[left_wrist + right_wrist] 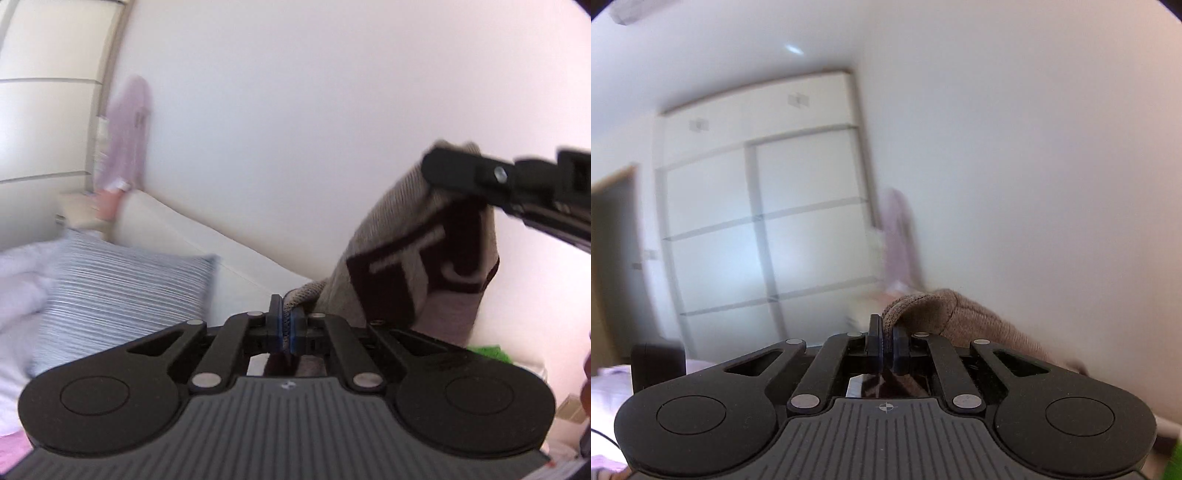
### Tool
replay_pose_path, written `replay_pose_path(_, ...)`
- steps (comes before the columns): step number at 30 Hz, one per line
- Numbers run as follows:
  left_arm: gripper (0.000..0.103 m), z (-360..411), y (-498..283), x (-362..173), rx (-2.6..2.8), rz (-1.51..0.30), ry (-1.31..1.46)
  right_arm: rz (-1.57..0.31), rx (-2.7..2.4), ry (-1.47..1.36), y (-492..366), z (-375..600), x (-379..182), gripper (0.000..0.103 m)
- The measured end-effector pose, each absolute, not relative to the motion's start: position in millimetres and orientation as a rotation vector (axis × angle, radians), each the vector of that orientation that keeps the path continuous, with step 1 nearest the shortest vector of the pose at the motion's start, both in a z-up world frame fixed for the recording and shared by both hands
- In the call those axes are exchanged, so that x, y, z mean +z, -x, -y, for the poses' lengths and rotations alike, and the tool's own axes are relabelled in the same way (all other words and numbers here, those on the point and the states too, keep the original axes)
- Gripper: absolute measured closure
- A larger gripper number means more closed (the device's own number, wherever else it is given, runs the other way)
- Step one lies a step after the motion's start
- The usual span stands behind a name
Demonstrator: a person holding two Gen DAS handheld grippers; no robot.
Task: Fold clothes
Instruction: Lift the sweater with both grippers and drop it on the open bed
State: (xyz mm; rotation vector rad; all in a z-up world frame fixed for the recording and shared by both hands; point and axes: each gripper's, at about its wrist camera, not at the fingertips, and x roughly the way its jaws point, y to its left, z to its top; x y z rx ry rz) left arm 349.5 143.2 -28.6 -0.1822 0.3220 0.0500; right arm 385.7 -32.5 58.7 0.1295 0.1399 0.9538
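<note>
Nearest in the left wrist view, the left gripper (285,328) has its fingers pressed together on a knit edge of the sweater (417,254). In the right wrist view, the right gripper (885,341) likewise pinches a rolled tan edge of the same garment. The sweater, tan knit with a dark lettered panel, hangs in the air between the two grippers, raised above the bed; the right gripper appears at upper right of the left view. Judged from its drape, the knit is soft, limp and moderately heavy, so it will sag and stretch; hems or shoulder seams offer the firmest hold. Behind lie a striped pillow (122,291), a pale headboard (207,240), then the white wall (295,110) and wardrobe (764,221).
</note>
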Motion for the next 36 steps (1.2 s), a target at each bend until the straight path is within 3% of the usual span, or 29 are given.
replay_pose_path(8,0.102,-189.9,-164.0,31.1,0.289,-0.313,0.169,-0.152,1.242,-0.216,-264.1,-17.3,100.2,0.103)
replay_pose_path(14,0.099,-229.7,-64.5,-5.7,0.492,-0.497,0.296,-0.514,1.424,-0.114,-202.6,-97.3,63.5,0.099)
replay_pose_path(15,0.089,-234.4,-46.4,-13.3,0.532,-0.514,0.317,-0.607,1.450,-0.055,-197.2,-113.1,47.8,0.089)
replay_pose_path(16,0.072,-241.0,-25.4,-18.9,0.576,-0.543,0.331,-0.701,1.460,0.026,-185.2,-131.2,31.5,0.074)
replay_pose_path(17,0.067,-246.8,-5.2,-26.8,0.614,-0.582,0.341,-0.763,1.448,0.083,-172.6,-137.6,8.7,0.067)
replay_pose_path(19,0.063,-251.0,28.5,-46.0,0.664,-0.654,0.364,-0.825,1.416,0.169,-147.5,-148.0,-24.7,0.042)
replay_pose_path(20,0.061,-253.3,40.3,-54.3,0.679,-0.694,0.380,-0.864,1.386,0.230,-133.1,-153.5,-38.2,0.038)
replay_pose_path(22,0.054,-252.5,71.9,-74.9,0.709,-0.760,0.419,-0.924,1.333,0.298,-105.2,-140.3,-76.7,0.038)
replay_pose_path(26,0.053,-234.1,134.1,-107.6,0.725,-0.879,0.486,-1.044,1.251,0.311,-88.0,-109.6,-138.8,0.038)
replay_pose_path(36,0.047,-182.4,174.7,-121.7,0.680,-0.978,0.486,-1.021,1.158,0.420,-32.7,-31.5,-125.7,0.038)
